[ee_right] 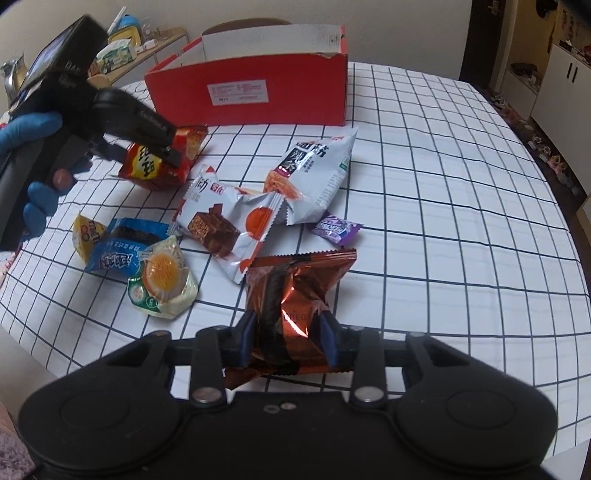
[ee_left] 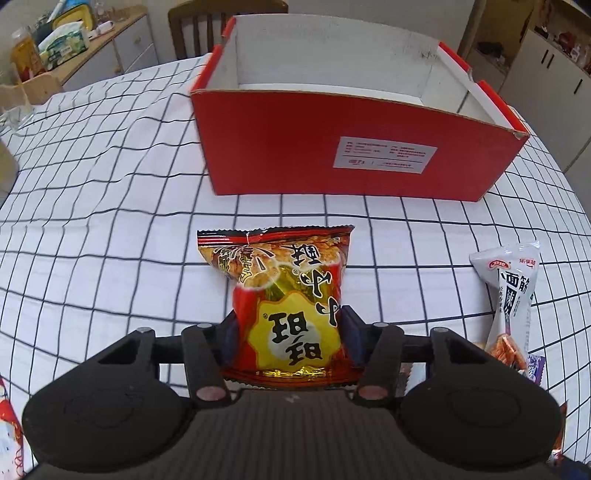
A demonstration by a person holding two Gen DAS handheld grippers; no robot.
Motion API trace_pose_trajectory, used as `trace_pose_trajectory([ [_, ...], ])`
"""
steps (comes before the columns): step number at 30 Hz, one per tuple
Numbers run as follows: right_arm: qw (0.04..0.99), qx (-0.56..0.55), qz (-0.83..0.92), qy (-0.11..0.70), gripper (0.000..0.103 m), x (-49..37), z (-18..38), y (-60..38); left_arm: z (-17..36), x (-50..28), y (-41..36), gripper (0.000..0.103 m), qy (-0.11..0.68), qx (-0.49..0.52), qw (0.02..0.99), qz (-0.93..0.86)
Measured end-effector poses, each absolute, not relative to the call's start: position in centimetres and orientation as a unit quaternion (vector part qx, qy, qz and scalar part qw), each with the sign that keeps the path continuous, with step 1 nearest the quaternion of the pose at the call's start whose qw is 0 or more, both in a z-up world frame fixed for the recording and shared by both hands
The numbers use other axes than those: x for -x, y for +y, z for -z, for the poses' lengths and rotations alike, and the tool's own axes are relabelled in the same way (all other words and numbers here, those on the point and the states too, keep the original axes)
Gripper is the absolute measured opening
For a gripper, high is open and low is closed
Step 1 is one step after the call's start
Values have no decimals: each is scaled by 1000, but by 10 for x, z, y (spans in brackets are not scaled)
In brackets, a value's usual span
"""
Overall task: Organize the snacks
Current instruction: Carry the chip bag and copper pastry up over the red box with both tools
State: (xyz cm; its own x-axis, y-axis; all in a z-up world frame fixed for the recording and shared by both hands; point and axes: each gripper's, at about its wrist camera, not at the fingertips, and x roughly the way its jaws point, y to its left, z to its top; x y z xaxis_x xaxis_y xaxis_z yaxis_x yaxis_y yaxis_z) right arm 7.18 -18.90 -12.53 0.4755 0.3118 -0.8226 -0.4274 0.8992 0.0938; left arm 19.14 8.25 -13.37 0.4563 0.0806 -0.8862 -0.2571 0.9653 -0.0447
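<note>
My left gripper (ee_left: 288, 332) is shut on a red-and-yellow snack packet (ee_left: 284, 295) and holds it just in front of the open red box (ee_left: 332, 147). In the right wrist view the left gripper (ee_right: 162, 155) shows at the upper left with the same packet (ee_right: 162, 162) just above the table. My right gripper (ee_right: 288, 339) is shut on a copper-brown foil packet (ee_right: 295, 291). The red box (ee_right: 258, 92) stands at the back of the table.
On the checked tablecloth (ee_right: 424, 221) lie a grey-white spicy strip bag (ee_right: 317, 177), a white chocolate wafer packet (ee_right: 229, 221), a purple candy (ee_right: 336, 229), a blue packet (ee_right: 118, 251), a jelly cup (ee_right: 162, 280) and a yellow packet (ee_right: 83, 232). A chair (ee_left: 192, 26) stands behind the table.
</note>
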Motion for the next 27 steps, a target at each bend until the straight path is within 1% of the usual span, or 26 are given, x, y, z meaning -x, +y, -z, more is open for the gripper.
trace_pose_trajectory([
  [8, 874, 55, -212, 434, 34, -67, 99, -198, 119, -161, 98, 52, 500, 106, 853, -103],
  [14, 883, 44, -224, 409, 34, -74, 71, -196, 91, -142, 91, 52, 483, 109, 864, -90],
  [21, 891, 42, -241, 383, 34, -92, 42, -186, 56, -134, 83, 52, 467, 113, 874, -79],
  [27, 895, 37, -252, 365, 34, -120, 21, -174, 32, -142, 78, 52, 455, 112, 881, -66],
])
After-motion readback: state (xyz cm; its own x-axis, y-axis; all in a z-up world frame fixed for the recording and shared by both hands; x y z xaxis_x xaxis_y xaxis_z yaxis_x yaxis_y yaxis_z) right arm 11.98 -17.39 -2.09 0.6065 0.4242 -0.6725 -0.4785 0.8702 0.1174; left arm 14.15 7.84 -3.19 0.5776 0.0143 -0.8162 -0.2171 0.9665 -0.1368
